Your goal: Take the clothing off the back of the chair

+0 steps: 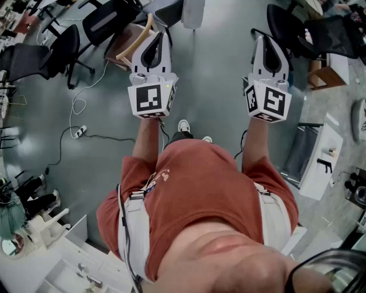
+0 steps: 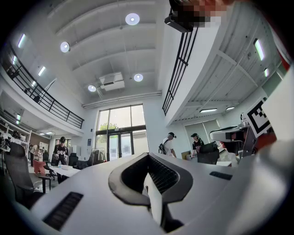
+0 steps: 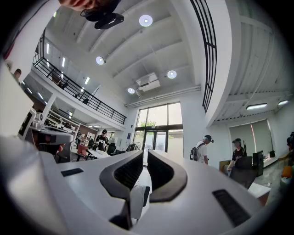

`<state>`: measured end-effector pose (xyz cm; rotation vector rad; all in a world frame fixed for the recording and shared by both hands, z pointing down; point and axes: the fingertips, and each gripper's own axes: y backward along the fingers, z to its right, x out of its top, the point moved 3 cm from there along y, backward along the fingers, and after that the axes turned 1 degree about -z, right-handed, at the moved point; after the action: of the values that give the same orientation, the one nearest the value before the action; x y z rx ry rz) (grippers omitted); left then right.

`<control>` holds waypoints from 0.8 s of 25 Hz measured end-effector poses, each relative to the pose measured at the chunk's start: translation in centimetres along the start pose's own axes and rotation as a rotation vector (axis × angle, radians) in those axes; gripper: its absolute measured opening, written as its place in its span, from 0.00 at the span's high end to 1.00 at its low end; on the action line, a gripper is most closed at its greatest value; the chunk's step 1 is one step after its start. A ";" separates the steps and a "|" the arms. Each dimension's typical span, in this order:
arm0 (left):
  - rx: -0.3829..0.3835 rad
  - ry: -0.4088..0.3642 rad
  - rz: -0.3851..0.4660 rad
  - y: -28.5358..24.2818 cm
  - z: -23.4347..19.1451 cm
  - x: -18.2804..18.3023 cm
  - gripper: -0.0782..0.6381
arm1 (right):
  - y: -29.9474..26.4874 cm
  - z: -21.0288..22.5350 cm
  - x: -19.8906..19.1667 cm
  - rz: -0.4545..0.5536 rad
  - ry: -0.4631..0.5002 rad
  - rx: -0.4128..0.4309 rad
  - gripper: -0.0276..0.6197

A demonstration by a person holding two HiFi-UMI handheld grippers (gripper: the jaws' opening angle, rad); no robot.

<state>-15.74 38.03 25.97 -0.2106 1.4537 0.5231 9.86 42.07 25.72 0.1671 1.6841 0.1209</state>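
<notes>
A pale garment point(image 1: 193, 12) hangs over a chair at the top edge of the head view, ahead of me and between the two grippers. It shows as a white shape point(image 3: 135, 200) through the right gripper's jaws, and as a white strip point(image 2: 155, 200) through the left gripper's. My left gripper point(image 1: 162, 34) and right gripper point(image 1: 262, 39) are held out side by side at chest height, well short of the chair. Both point slightly upward. The left gripper's point(image 2: 148, 155) tips meet, and the right gripper's point(image 3: 145, 153) jaws stand nearly together. Neither holds anything.
Black office chairs point(image 1: 63, 48) and a wooden chair point(image 1: 134, 46) stand ahead on the left, with cables point(image 1: 80, 123) on the floor. More black chairs point(image 1: 286, 26) and a white desk point(image 1: 323, 160) are on the right. People point(image 3: 202, 149) stand far off near glass doors.
</notes>
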 end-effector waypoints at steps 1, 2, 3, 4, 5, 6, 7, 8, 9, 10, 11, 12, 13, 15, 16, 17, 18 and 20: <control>0.005 -0.002 0.002 -0.1 -0.5 0.0 0.87 | -0.4 -0.3 -0.1 0.001 0.000 0.001 0.90; 0.010 -0.004 0.005 -0.1 -1.0 -0.1 0.87 | -0.8 -0.7 -0.1 0.001 0.000 0.003 0.90; 0.014 -0.006 0.007 -0.2 -1.4 -0.1 0.87 | -1.1 -0.9 -0.2 0.002 0.000 0.005 0.90; 0.016 -0.006 0.008 -0.3 -1.7 -0.3 0.87 | -1.4 -1.2 -0.3 0.003 -0.001 0.007 0.90; 0.017 -0.007 0.009 -0.5 -1.9 -0.4 0.87 | -1.7 -1.4 -0.4 0.003 -0.002 0.011 0.90; 0.017 -0.006 0.008 -0.5 -2.1 -0.5 0.87 | -1.9 -1.7 -0.4 0.003 -0.002 0.014 0.90; 0.017 -0.005 0.008 -0.6 -2.4 -0.7 0.87 | -2.1 -2.0 -0.5 0.003 -0.001 0.017 0.90; 0.018 -0.004 0.008 -0.7 -2.7 -0.8 0.87 | -2.3 -2.4 -0.5 0.002 0.001 0.020 0.90; 0.020 -0.002 0.007 -0.8 -3.0 -0.9 0.87 | -2.6 -2.8 -0.5 0.000 0.003 0.024 0.90; 0.022 0.001 0.005 -0.9 -3.3 -1.1 0.87 | -2.8 -3.1 -0.6 -0.003 0.005 0.028 0.90; 0.023 0.004 0.004 -1.0 -3.6 -1.2 0.87 | -3.1 -3.4 -0.8 -0.006 0.004 0.032 0.90; 0.022 0.006 0.002 -1.1 -3.8 -1.4 0.87 | -3.4 -3.6 -0.9 -0.007 0.001 0.035 0.90; 0.020 0.006 0.001 -1.2 -4.0 -1.5 0.87 | -3.6 -3.8 -0.9 -0.005 -0.005 0.040 0.90; 0.017 0.006 -0.003 -1.4 -4.5 -1.8 0.87 | -4.1 -4.4 -1.0 0.006 -0.007 0.055 0.90; 0.016 0.008 -0.005 -1.6 -4.9 -2.0 0.87 | -4.4 -4.8 -1.0 0.009 -0.003 0.061 0.90; 0.016 0.011 -0.006 -1.7 -5.3 -2.1 0.87 | -4.8 -5.2 -1.0 0.010 0.002 0.065 0.90; 0.017 0.013 -0.005 -1.8 -5.7 -2.3 0.87 | -5.1 -5.7 -1.1 0.010 0.002 0.069 0.90; 0.019 0.013 -0.004 -2.0 -6.5 -2.5 0.87 | -5.7 -6.4 -1.3 0.006 -0.014 0.077 0.90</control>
<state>-20.68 32.88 27.26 -0.2013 1.4698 0.5053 3.45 36.31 26.72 0.2301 1.6750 0.0589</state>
